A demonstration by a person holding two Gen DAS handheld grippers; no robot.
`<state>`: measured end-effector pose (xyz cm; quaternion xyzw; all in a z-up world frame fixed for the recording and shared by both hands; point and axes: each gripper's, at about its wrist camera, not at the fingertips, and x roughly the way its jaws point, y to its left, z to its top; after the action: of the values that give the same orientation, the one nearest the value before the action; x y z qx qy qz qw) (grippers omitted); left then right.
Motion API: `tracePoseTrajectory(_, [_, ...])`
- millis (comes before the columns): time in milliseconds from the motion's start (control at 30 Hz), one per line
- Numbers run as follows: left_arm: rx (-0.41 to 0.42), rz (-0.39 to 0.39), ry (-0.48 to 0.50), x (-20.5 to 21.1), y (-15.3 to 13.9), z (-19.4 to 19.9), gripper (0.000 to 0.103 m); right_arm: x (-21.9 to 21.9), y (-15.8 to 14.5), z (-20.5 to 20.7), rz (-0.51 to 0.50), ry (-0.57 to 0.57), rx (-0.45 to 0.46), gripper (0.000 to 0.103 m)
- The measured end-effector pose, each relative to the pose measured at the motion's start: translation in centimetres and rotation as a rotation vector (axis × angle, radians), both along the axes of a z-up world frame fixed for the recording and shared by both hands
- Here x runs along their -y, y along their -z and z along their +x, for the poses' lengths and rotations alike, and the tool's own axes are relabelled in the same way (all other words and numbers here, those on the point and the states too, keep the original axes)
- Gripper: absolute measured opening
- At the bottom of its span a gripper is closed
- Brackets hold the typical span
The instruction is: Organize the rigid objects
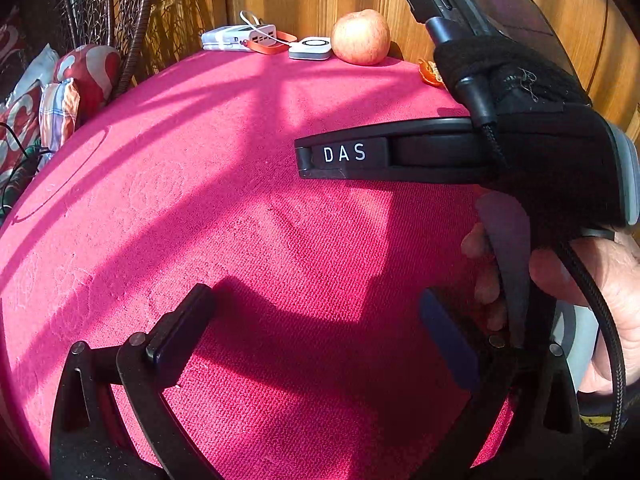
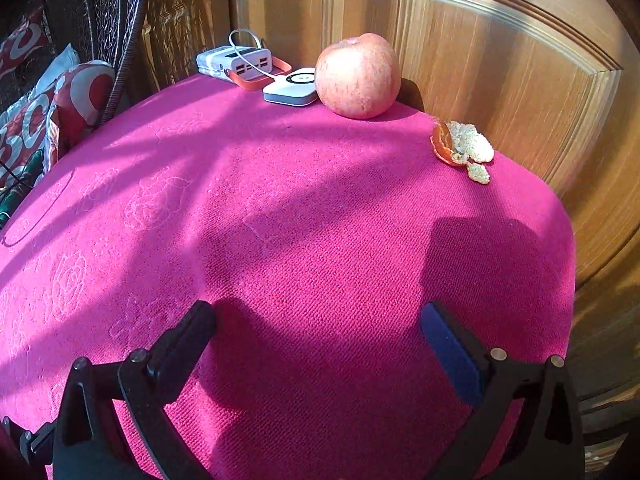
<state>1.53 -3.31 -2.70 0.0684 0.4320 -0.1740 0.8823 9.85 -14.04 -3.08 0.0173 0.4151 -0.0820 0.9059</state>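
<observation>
**Sorting Yet to Begin: Both Grippers Hang Empty Over the Pink Cloth**

Two hand-held grippers hover above a pink cloth-covered table [image 2: 280,220], and nothing is between the fingers of either one. The left gripper [image 1: 316,340] has its jaws spread wide over bare cloth, well short of the apple [image 1: 361,37]. The right gripper [image 2: 316,344] is likewise wide open and empty, seen through its own camera over the near part of the table. In the left wrist view the right gripper's body crosses the frame, its side lettered "DAS", with a person's hand [image 1: 600,292] on its handle and a braided cable [image 1: 600,320] trailing down.

The objects to be organized sit clustered at the table's far edge, against a wooden panelled door [image 2: 500,60]. The apple [image 2: 358,76] stands upright; just left of it, and seemingly touching it, lies a small white box with a round ring on top [image 2: 290,87]. Further left of the apple rests a white power bank [image 2: 236,62] with a row of ports, an orange strap and a white cord looped at it. To the right of the apple, apart from it and near the table's right edge, lies a piece of orange peel [image 2: 462,148].

Judged from this layout, the task appears to be at or near its start: no item is held and no receiving container or cleared sorting spot is visible. Left to do, apparently, is all the picking and placing, beginning with a reach to the far-edge cluster.
</observation>
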Motion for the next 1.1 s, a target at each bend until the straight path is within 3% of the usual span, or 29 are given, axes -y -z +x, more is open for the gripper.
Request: tracePoseTrajectory(1100, [-0.001, 0.0, 0.013, -0.62, -0.23, -0.02, 0.103, -0.16, -0.13, -0.03, -0.005, 0.003, -0.003, 0.103])
